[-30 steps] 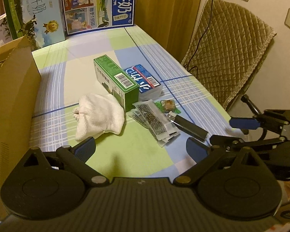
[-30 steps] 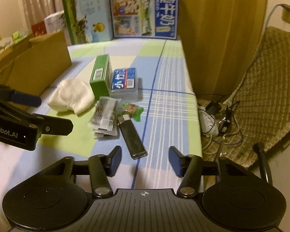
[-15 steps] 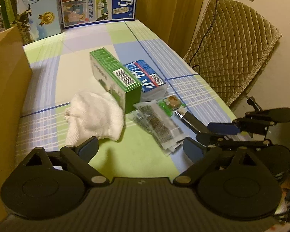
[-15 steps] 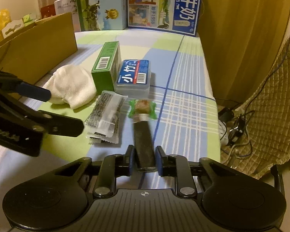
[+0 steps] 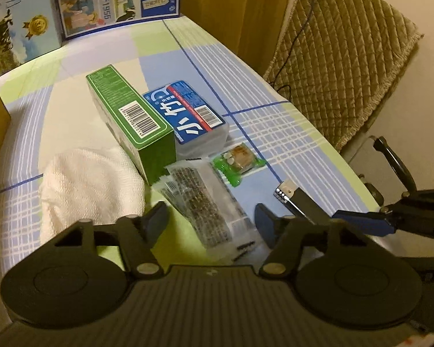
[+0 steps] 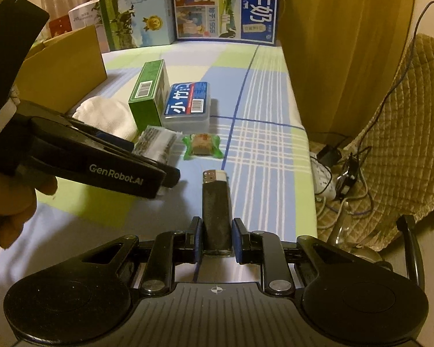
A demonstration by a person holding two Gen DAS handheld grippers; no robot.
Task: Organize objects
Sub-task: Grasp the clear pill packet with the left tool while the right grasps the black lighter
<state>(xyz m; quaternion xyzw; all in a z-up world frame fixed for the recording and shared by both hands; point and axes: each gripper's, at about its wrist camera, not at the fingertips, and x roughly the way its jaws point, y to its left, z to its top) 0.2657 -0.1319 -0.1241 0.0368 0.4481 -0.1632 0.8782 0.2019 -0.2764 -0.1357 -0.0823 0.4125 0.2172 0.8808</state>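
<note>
Item: lighter (image 6: 216, 208), black, slim, matte body with metal cap. A second ago it lay loose on the checked cloth (image 6: 263, 133); now my right gripper (image 6: 216, 240) clamps its base, so sorting has begun. My left gripper (image 5: 211, 222) hangs spread wide over the crinkly clear packets (image 5: 202, 205), beside the soft white towel (image 5: 89, 179).

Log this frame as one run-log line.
right gripper: shut on black lighter with silver top | left gripper: open, over clear snack packet | lighter off checked cloth: cannot tell
</note>
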